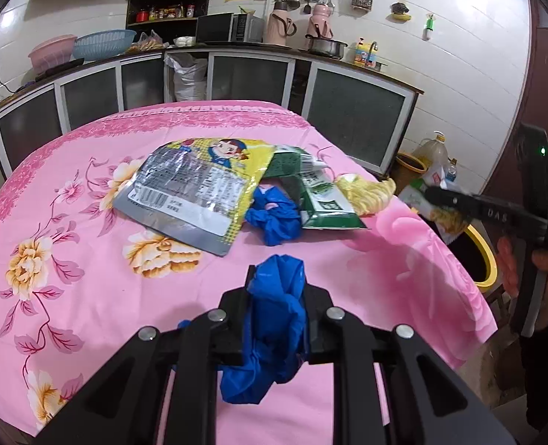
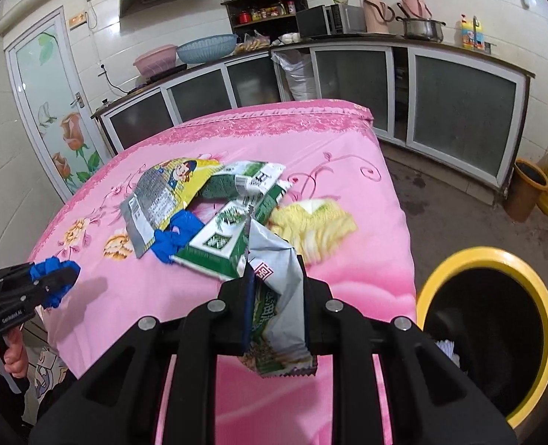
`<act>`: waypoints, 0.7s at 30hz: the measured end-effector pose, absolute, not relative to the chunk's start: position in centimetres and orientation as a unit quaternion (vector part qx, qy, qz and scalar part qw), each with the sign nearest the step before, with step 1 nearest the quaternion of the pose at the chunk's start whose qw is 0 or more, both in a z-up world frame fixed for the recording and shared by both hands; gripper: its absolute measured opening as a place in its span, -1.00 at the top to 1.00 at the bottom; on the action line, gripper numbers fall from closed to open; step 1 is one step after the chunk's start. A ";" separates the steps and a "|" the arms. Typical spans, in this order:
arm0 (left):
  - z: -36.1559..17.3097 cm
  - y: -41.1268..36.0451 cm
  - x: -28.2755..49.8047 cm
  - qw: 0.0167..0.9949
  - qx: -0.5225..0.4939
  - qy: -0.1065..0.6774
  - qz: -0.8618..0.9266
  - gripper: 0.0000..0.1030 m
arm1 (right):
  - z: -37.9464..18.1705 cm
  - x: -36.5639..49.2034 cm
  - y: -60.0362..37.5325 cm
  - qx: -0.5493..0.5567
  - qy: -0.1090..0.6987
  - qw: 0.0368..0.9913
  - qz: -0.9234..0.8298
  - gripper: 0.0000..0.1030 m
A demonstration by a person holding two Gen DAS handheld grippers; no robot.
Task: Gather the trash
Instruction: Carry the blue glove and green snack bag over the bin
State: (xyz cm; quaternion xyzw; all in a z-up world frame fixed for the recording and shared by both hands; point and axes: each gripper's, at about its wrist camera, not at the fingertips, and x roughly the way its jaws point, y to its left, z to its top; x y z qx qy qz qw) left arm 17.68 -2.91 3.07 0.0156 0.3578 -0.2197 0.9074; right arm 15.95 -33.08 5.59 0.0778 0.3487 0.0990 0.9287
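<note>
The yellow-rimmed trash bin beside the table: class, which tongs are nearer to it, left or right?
Right. The right tongs, shut on a snack wrapper, hang beside the trash bin. The left tongs, holding a blue glove, sit over the table, farther away.

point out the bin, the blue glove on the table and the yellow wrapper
bin (image 2: pixel 428 289), right wrist view, on its yellow rim
blue glove (image 1: pixel 274 218), left wrist view, on its crumpled middle
yellow wrapper (image 2: pixel 313 228), right wrist view, on its middle

The left gripper (image 1: pixel 277 296) stood clamped on a blue glove (image 1: pixel 270 330) over the near table; the right gripper (image 2: pixel 276 289), far right, pinched a snack wrapper (image 2: pixel 277 296).
</note>
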 end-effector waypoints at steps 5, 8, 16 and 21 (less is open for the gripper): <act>3.3 -4.6 17.2 0.905 0.024 0.356 -0.231 0.67 | 5.0 14.1 -34.2 0.090 0.349 0.928 0.091 0.64; 3.6 -5.9 17.1 0.905 0.032 0.352 -0.238 0.67 | 5.0 13.1 -35.1 0.095 0.346 0.929 0.085 0.64; 4.5 -10.5 17.8 0.897 0.055 0.345 -0.269 0.67 | 5.5 10.6 -39.2 0.109 0.334 0.935 0.044 0.64; 5.0 -14.7 18.7 0.889 0.067 0.339 -0.300 0.67 | 5.7 9.3 -42.2 0.120 0.327 0.937 0.010 0.64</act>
